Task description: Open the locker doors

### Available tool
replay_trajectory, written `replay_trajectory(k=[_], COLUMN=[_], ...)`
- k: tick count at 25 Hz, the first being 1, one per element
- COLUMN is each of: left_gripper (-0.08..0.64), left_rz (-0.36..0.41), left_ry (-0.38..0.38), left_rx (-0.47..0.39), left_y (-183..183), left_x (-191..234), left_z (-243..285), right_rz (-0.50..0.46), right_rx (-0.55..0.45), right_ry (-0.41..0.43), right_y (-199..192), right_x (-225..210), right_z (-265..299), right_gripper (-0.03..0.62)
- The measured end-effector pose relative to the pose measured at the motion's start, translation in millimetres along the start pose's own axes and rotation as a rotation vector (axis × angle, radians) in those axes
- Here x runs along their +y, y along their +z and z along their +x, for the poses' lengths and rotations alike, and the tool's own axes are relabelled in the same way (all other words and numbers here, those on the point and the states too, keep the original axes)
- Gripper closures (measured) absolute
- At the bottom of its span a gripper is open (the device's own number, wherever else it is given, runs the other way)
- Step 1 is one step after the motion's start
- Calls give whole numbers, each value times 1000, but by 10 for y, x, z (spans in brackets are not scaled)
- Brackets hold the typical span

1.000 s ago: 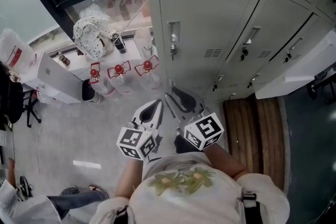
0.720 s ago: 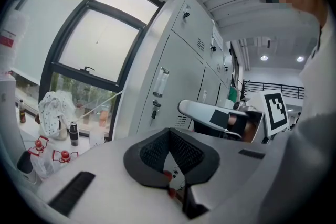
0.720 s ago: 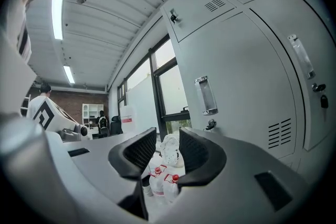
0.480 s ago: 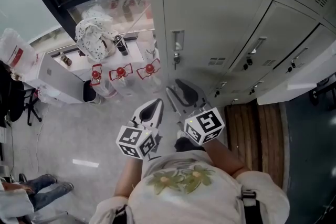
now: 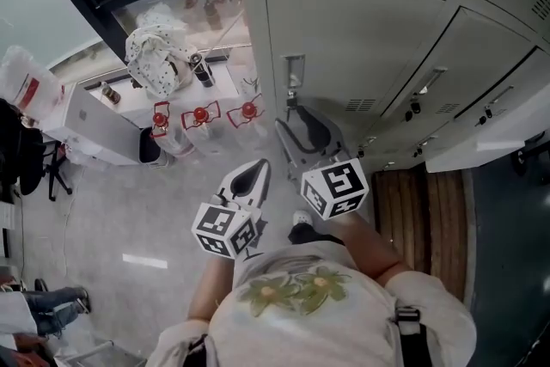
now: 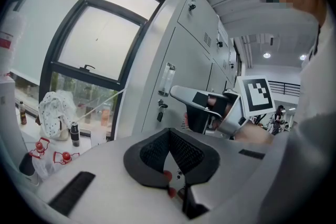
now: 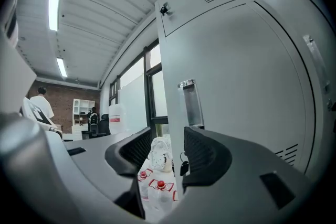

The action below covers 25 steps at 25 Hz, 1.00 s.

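Floor: pale grey floor (image 5: 112, 211) below, grey lockers (image 5: 361, 21) rising to the right.
Tools: two, side by side in front of the person's chest.
Left tool (image 5: 245, 179): jaws pressed together, holding nothing.
Right tool (image 5: 301, 129): jaws apart, having just opened wider, with nothing between them.
Change: the right tool has pushed closer to the lockers than a second ago; the left tool sits much as before.
Door handles: three in the nearest row.
Nearest handle (image 5: 293, 73): on a shut door, straight ahead of the right tool's gap, near but untouched.
Bottles (image 5: 200, 114): three, red-capped, left of the lockers.
Bag (image 5: 155, 60): one, white and dotted, beyond the bottles.
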<state>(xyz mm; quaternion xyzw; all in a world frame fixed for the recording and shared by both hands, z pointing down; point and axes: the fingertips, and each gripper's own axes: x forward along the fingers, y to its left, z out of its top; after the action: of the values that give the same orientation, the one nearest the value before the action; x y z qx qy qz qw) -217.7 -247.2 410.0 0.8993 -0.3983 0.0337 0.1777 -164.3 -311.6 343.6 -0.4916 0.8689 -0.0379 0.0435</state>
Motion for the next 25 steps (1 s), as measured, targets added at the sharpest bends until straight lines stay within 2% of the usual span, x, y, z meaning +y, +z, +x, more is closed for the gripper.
replay_trajectory(k=[10,25], left_gripper=[531,531], left_rz=[-3,-28], left_ry=[12,29], left_rx=[9,25], left_y=[51,-15], left_x=[112,246], left_z=[132,141], right_rz=[-31,-69], right_rx=[-3,34], right_ry=[-13,-84], right_y=[102,90], right_x=[-169,-323], right_z=[343,588], right_gripper=[408,410])
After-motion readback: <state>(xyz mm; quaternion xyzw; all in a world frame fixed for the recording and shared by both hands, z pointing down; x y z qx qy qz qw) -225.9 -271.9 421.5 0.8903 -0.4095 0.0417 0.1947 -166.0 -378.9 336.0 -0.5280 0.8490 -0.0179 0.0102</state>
